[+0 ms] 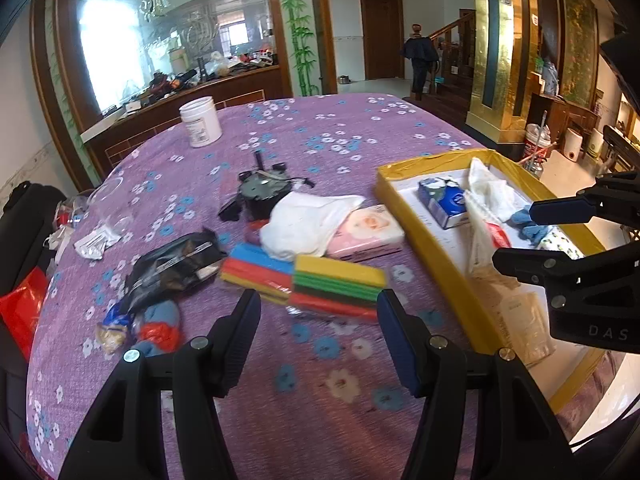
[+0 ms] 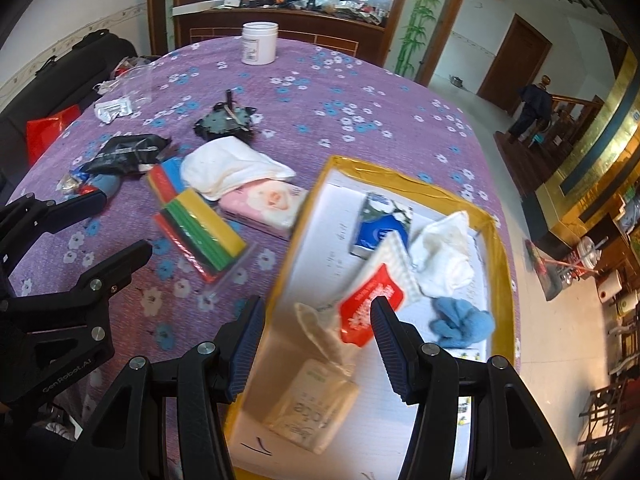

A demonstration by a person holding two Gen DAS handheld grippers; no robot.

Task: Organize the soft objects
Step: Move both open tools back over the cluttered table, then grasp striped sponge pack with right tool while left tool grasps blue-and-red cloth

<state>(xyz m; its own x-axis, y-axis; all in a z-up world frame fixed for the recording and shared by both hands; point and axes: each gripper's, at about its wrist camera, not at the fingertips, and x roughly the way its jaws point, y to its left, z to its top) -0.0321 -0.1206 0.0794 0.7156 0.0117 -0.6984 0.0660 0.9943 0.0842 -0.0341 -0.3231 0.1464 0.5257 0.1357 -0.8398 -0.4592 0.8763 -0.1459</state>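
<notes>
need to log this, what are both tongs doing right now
left tongs: open, holding nothing, above the sponge pack
right tongs: open, holding nothing, over the yellow box

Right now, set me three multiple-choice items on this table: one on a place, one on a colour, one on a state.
1. Where is the blue cloth?
A. in the yellow-rimmed box
B. on the tablecloth
C. under the jar

2. What colour is the jar?
A. green
B. white
C. black

3. How does the left gripper stand?
A. clamped on the sponges
B. shut, empty
C. open, empty

A: the cloth lies inside the box walls.
B: the jar's body and lid are white.
C: its fingers stand apart short of the sponge pack.
</notes>
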